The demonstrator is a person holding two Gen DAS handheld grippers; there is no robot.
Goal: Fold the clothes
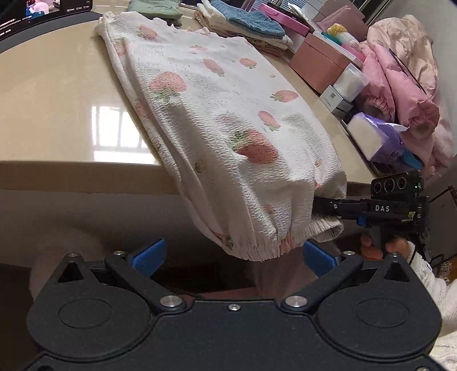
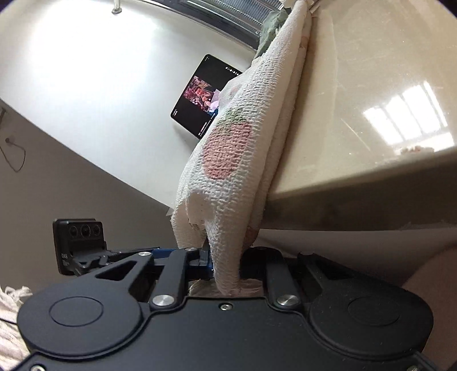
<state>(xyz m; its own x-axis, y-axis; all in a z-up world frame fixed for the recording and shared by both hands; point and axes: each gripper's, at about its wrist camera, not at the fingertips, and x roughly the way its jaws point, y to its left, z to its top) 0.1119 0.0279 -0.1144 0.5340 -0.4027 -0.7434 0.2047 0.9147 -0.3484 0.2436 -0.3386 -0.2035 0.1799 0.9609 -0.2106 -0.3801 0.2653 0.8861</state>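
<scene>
A white strawberry-print garment (image 1: 217,120) lies across the beige table (image 1: 57,108), its elastic hem hanging over the front edge. My left gripper (image 1: 234,255) is open just below the hem, blue pads (image 1: 150,255) apart, holding nothing. My right gripper (image 1: 317,207) comes in from the right and is shut on the garment's near right corner. In the right wrist view the cloth (image 2: 228,159) runs from the table edge (image 2: 342,182) down between my shut fingers (image 2: 225,262); the left gripper (image 2: 82,242) shows at the left.
Folded clothes (image 1: 242,17) lie at the table's far side. Pink boxes (image 1: 320,57), tissue packs (image 1: 380,137) and a pink jacket (image 1: 405,74) crowd the right side. A screen (image 1: 34,14) stands at the far left, and it also shows in the right wrist view (image 2: 200,97).
</scene>
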